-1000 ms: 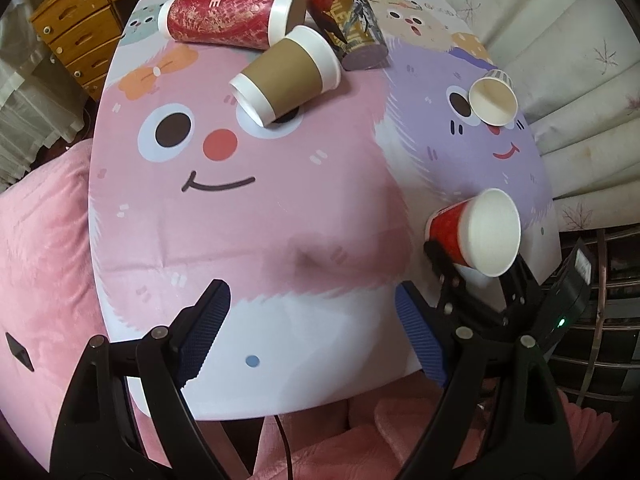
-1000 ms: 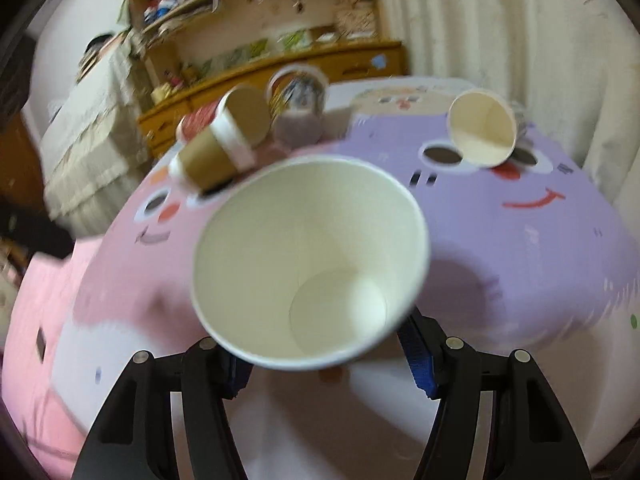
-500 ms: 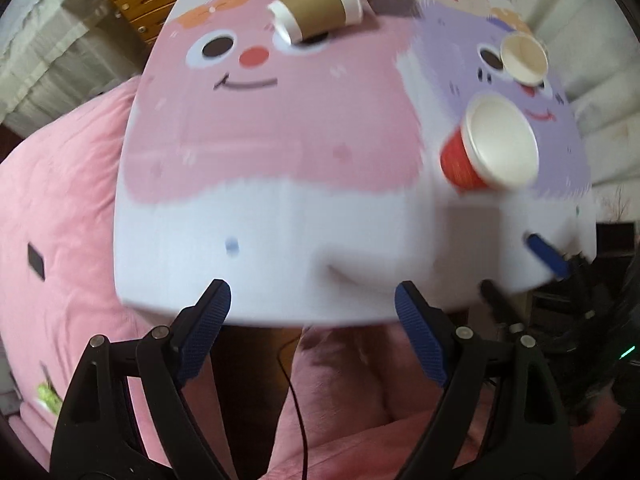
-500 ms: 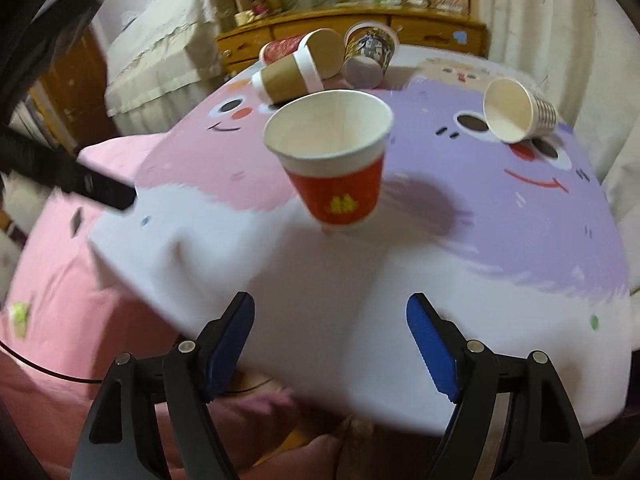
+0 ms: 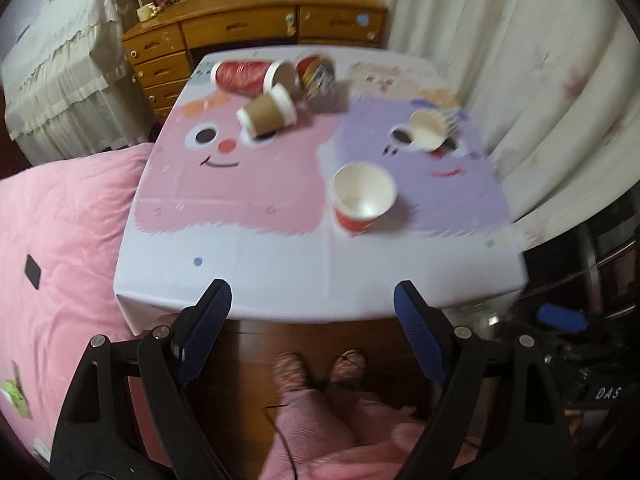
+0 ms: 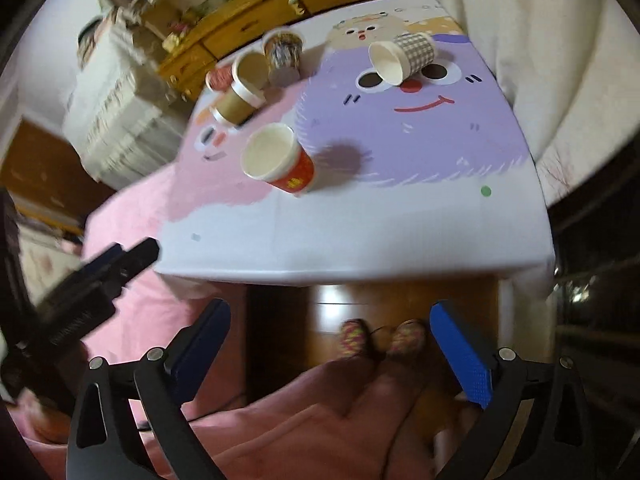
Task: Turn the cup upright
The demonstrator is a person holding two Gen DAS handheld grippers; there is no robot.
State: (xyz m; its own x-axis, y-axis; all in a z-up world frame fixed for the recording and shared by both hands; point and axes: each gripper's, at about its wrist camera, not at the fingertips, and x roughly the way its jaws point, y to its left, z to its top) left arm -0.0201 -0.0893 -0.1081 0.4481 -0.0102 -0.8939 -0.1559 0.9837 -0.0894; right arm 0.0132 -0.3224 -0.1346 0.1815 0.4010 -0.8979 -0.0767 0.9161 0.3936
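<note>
Cup (image 5: 362,200) now stands upright, freed; right gripper (image 6: 340,344) and left gripper (image 5: 312,328) have backed off, spread wide and empty.

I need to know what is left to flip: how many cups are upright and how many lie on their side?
Upright: 1, red cup
On side: 4, brown cup, big red cup, patterned cup, checked cup
Total: 5

The right gripper (image 6: 330,344) has released the red cup (image 6: 280,164) upright and withdrawn.
</note>
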